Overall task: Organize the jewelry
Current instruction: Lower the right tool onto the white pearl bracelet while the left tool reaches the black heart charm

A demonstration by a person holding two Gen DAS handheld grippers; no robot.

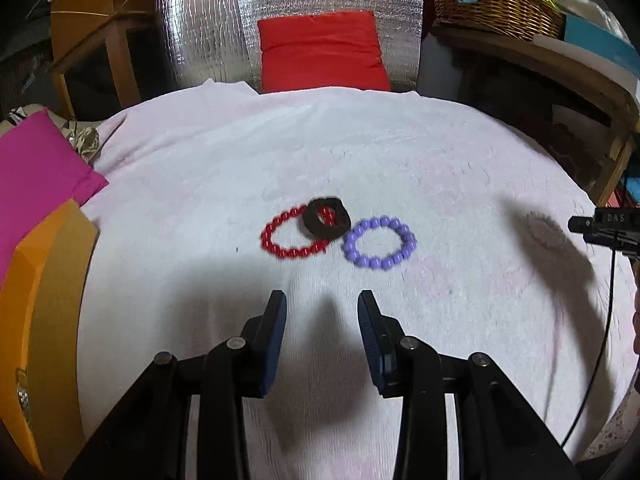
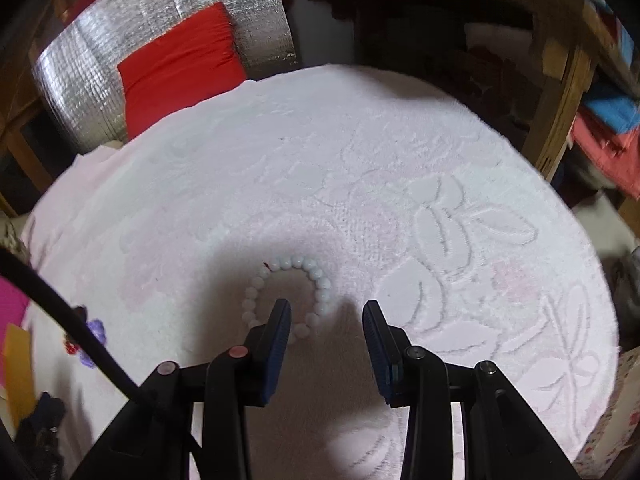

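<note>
In the left wrist view a red bead bracelet (image 1: 280,246), a black ring-shaped band (image 1: 326,217) lying over its right edge, and a purple bead bracelet (image 1: 380,243) lie on the white towel (image 1: 200,168). My left gripper (image 1: 322,306) is open and empty, just short of them. In the right wrist view a white bead bracelet (image 2: 316,280) lies on the towel (image 2: 360,152). My right gripper (image 2: 326,312) is open above it, the left finger (image 2: 280,320) over the ring's inside. The purple bracelet (image 2: 94,330) and red bracelet (image 2: 71,346) show at far left.
An orange box (image 1: 44,288) and pink cloth (image 1: 36,160) lie at the left of the towel. A red cushion (image 1: 320,52) leans on silver foil behind. A wicker basket (image 1: 496,4) sits on a wooden shelf at back right. A black cable (image 2: 72,320) crosses the right view.
</note>
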